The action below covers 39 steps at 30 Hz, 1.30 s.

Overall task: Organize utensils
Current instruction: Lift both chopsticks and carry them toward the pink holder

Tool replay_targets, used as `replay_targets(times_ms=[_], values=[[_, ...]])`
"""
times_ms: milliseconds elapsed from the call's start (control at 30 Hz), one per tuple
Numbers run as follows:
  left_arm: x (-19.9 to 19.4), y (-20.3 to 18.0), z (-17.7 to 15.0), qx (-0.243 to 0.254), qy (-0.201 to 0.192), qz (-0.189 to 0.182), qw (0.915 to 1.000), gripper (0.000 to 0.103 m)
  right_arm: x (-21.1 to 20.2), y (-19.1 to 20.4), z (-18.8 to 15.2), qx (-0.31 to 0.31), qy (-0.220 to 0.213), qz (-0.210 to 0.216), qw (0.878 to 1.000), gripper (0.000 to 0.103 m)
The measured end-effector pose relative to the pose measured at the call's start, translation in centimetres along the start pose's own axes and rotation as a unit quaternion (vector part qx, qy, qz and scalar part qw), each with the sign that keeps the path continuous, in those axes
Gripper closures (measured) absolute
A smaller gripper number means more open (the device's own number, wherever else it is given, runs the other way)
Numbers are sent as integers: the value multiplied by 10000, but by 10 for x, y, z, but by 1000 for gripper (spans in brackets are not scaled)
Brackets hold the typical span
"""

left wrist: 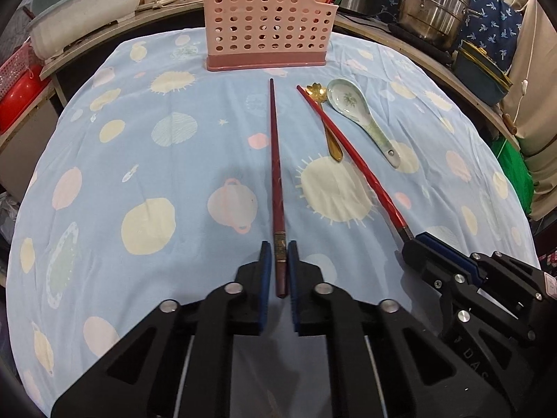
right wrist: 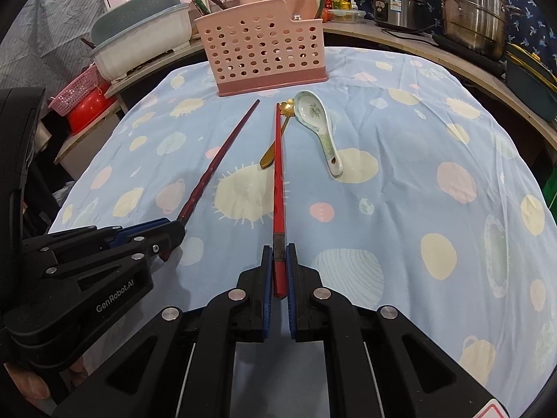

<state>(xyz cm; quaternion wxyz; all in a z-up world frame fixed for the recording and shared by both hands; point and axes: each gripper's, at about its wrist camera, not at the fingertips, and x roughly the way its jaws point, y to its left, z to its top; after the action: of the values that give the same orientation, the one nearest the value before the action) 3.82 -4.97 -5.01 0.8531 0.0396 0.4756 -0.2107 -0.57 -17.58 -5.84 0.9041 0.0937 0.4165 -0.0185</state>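
Note:
My left gripper (left wrist: pixel 279 247) is shut on the thick end of a dark red chopstick (left wrist: pixel 275 160), which points at the pink perforated utensil holder (left wrist: pixel 266 24). My right gripper (right wrist: pixel 278 249) is shut on the thick end of a bright red chopstick (right wrist: pixel 277 174); its thin end lies over a gold flower spoon (right wrist: pixel 275 146). A pale green ceramic spoon (right wrist: pixel 318 122) lies just right of them. The right gripper shows in the left wrist view (left wrist: pixel 412 244), and the left gripper shows in the right wrist view (right wrist: pixel 174 231). Both chopsticks lie low along the blue patterned cloth (left wrist: pixel 174 181).
The holder (right wrist: pixel 263 48) stands at the table's far edge. Behind it a shelf carries a pale basin (left wrist: pixel 83 10), steel pots (left wrist: pixel 435 3) and a rice cooker (right wrist: pixel 397 3). A red bowl and pink basket (right wrist: pixel 83 101) sit at the far left.

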Motion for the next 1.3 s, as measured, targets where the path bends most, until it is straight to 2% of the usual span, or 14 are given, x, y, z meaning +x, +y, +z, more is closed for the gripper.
replay_targets(times_ms=[133, 267, 633, 1000, 1300], values=[[-9, 3, 0, -41, -38, -59, 10000, 96, -10, 2, 2, -27, -109, 27, 9999, 96], [-30, 6, 3, -113, -236, -104, 9996, 96, -28, 5, 8, -36, -328, 66, 9994, 96], [-98, 18, 34, -377, -1015, -166, 9940, 96, -85, 6, 44, 36, -1065, 229, 9940, 96], [-149, 21, 91, -349, -1659, -169, 9854, 96, -119, 4, 96, 82, -1541, 406, 9872, 96], [-183, 9, 157, -77, -2212, -211, 9750, 96, -141, 7, 159, -71, -2010, 476, 9784, 96]])
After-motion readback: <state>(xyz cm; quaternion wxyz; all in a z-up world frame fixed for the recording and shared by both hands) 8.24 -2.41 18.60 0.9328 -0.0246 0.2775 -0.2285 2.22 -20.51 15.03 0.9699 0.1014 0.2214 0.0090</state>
